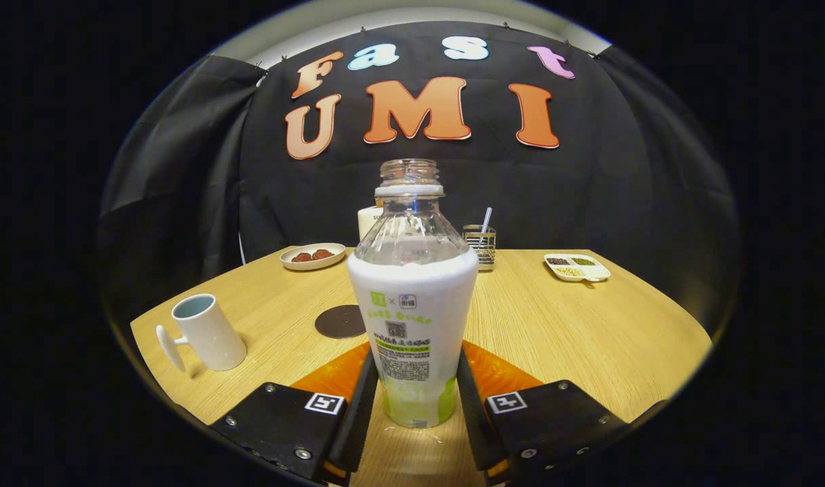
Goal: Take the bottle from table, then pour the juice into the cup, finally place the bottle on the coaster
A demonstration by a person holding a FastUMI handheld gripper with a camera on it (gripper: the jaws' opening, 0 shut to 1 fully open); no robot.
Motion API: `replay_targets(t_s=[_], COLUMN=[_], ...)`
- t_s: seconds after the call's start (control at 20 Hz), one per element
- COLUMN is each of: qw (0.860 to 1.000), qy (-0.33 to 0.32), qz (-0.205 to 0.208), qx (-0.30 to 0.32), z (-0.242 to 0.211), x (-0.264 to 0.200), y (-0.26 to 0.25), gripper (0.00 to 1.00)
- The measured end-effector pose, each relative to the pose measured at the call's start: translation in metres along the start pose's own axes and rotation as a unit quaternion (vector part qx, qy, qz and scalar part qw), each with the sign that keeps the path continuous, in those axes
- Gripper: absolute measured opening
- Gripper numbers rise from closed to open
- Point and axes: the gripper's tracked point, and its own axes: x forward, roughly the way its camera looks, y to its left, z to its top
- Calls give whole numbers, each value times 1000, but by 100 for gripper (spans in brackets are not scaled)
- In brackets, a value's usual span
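Now tool (pixel 414 396) clamped on upright bottle (pixel 412 325), cup (pixel 206 331) & coaster (pixel 341 320) nearby.

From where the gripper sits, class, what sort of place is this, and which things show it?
Probably a staged demonstration booth, not a real kitchen: black cloth wall behind a wooden table laid with a cup, coaster and snack dishes. The gripper is shut on the open bottle.

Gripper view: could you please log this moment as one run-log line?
gripper: shut on clear uncapped white-labelled bottle, upright on table | white mug: beyond, by dark round coaster | pour: not yet done
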Motion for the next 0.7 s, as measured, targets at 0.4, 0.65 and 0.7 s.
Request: replay_targets(t_s=[0.4,0.65,0.7], qw=[998,986,982], qy=[-8,-45,-51], qz=[-17,-65,-71], qx=[-65,-150,-167], z=[28,54,57], x=[1,-3,-3], y=[6,6,8], gripper=[55,55,55])
